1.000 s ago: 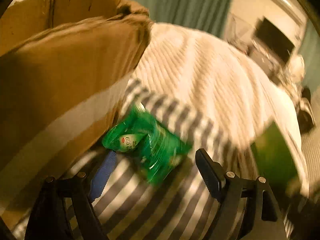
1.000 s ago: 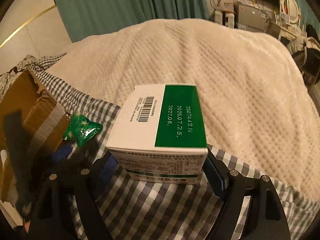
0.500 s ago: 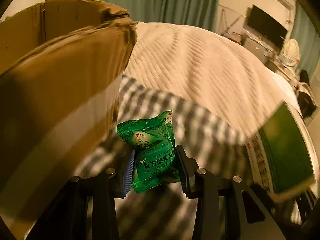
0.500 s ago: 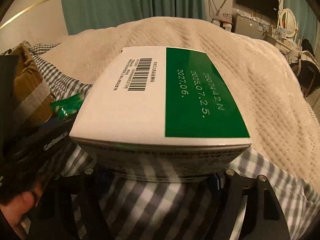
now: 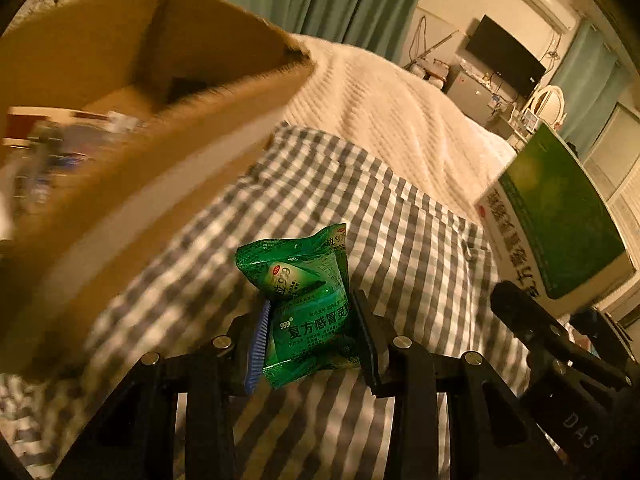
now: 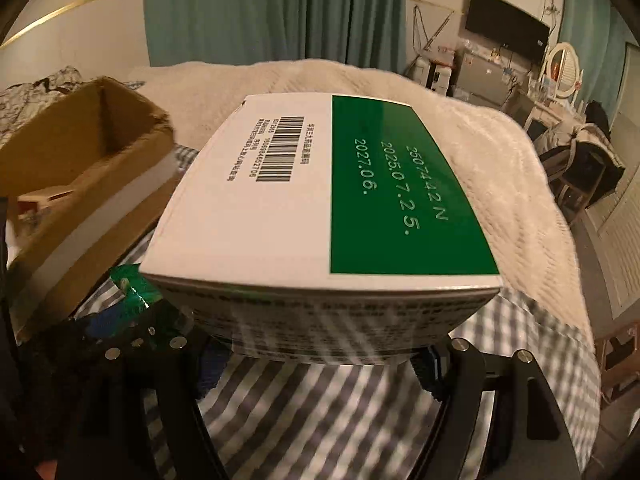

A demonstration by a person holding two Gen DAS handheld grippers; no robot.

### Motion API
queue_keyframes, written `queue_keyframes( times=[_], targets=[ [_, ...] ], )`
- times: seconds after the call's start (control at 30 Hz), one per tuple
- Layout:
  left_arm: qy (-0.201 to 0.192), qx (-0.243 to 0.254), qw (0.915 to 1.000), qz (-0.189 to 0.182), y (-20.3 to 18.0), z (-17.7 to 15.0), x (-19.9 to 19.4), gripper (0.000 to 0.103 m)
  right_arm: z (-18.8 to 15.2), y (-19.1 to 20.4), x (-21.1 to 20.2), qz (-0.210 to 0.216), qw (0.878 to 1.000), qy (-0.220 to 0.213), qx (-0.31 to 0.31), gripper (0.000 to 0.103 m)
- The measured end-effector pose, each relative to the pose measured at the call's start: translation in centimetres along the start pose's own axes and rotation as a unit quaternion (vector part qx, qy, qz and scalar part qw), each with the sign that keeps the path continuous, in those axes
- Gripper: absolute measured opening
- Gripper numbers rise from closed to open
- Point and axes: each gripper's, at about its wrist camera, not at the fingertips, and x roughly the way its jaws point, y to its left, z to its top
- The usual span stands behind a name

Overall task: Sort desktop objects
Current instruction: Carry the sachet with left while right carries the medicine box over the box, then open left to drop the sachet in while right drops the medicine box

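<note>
A crumpled green medicine sachet pack (image 5: 304,304) hangs above the checked cloth, and my left gripper (image 5: 312,328) is shut on its lower half. A white and green medicine box (image 6: 320,200) with a barcode on top is held lifted, with my right gripper (image 6: 316,356) shut on its two sides. In the left wrist view that medicine box (image 5: 560,216) shows at the right edge. In the right wrist view the sachet pack (image 6: 132,292) shows at lower left. An open cardboard box (image 5: 120,160) stands to the left of both grippers, with several blurred items inside.
A blue-and-white checked cloth (image 5: 360,208) lies over a cream knitted blanket (image 6: 500,168) on a bed. The cardboard box (image 6: 80,184) sits on the cloth's left side. Teal curtains, a TV and furniture stand far behind.
My left gripper closed on the green sachet pack and raised it off the cloth. My right gripper closed on the medicine box and lifted it. Both views now look into the cardboard box.
</note>
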Motion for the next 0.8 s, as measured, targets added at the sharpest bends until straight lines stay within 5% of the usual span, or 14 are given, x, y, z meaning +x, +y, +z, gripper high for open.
queue_keyframes(
  times=[0.27,0.47,0.7,0.8],
  targets=[
    [-0.052,0.038,0.9978,-0.015,2.6,0.5,-9.6,0.039,0.4,2.0,-8.5,-0.011,0.998,-0.062,-0.006,0.075],
    [-0.166,0.088,0.9805,0.057,6.2,5.1,-18.1,0.039,3.4,4.0,-13.4,0.031,0.994,-0.105,-0.009,0.075],
    [-0.202,0.111,0.9689,0.091,9.1,9.1,-17.0,0.039,8.0,10.4,-12.4,0.143,0.984,-0.105,-0.024,0.075],
    [-0.195,0.095,0.9715,0.095,10.7,9.3,-14.9,0.039,10.2,12.8,-9.8,0.168,0.981,-0.096,-0.005,0.076]
  ],
)
